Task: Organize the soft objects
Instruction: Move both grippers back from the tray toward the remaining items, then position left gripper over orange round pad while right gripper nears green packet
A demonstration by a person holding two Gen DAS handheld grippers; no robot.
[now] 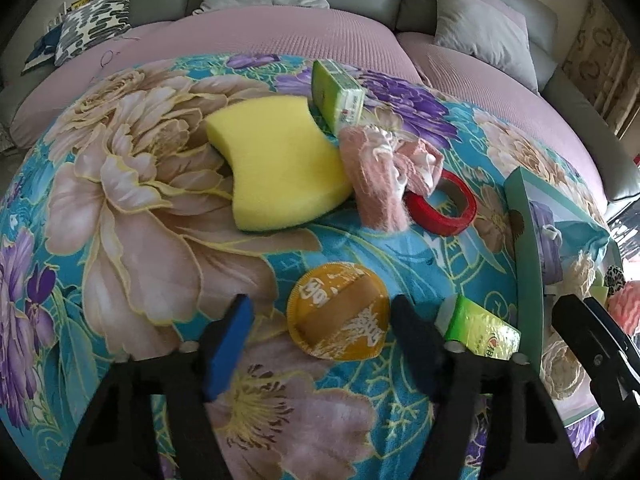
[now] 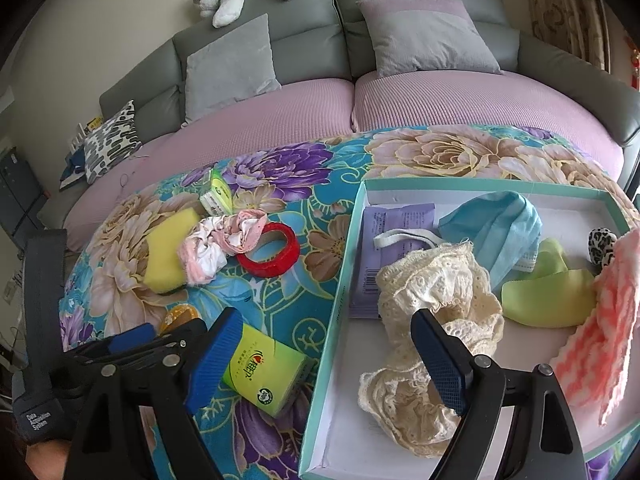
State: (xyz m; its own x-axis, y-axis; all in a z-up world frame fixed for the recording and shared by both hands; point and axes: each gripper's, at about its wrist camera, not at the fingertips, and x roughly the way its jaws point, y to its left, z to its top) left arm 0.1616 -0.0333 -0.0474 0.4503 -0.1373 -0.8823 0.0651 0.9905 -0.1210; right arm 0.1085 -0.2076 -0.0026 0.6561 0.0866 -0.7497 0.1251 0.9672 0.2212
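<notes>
- My left gripper (image 1: 322, 322) hangs over the flowered blanket (image 1: 132, 184) with its fingers spread wide and nothing between the pads.
- Right between those fingertips lies an orange round pad (image 1: 339, 312), flat on the blanket, with a tan band across it slanting from near-left to far-right.
- Just outside my left gripper's right finger is a green tissue pack (image 1: 480, 330), its long axis running left to right and tipping slightly toward me on the right.
- Farther ahead lies the yellow sponge (image 1: 280, 164), long axis running away from me and leaning left at the far end.
- Touching the sponge's right edge is a crumpled pink cloth (image 1: 384, 172), which lies over the near rim of a red tape roll (image 1: 442, 204).
- A second green pack (image 1: 338, 94) sits beyond the sponge, pointing away from me.
- My right gripper (image 2: 324, 346) is also spread and empty, straddling the teal left wall of the box (image 2: 340, 280).
- The left finger is over the near green pack; the right finger is over cream lace (image 2: 436, 300) inside the box.
- Beyond that finger, the box holds a purple packet (image 2: 390, 240), a blue cloth (image 2: 496, 228), a green cloth (image 2: 548, 296) and, on the right, a coral striped cloth (image 2: 600, 320).
</notes>
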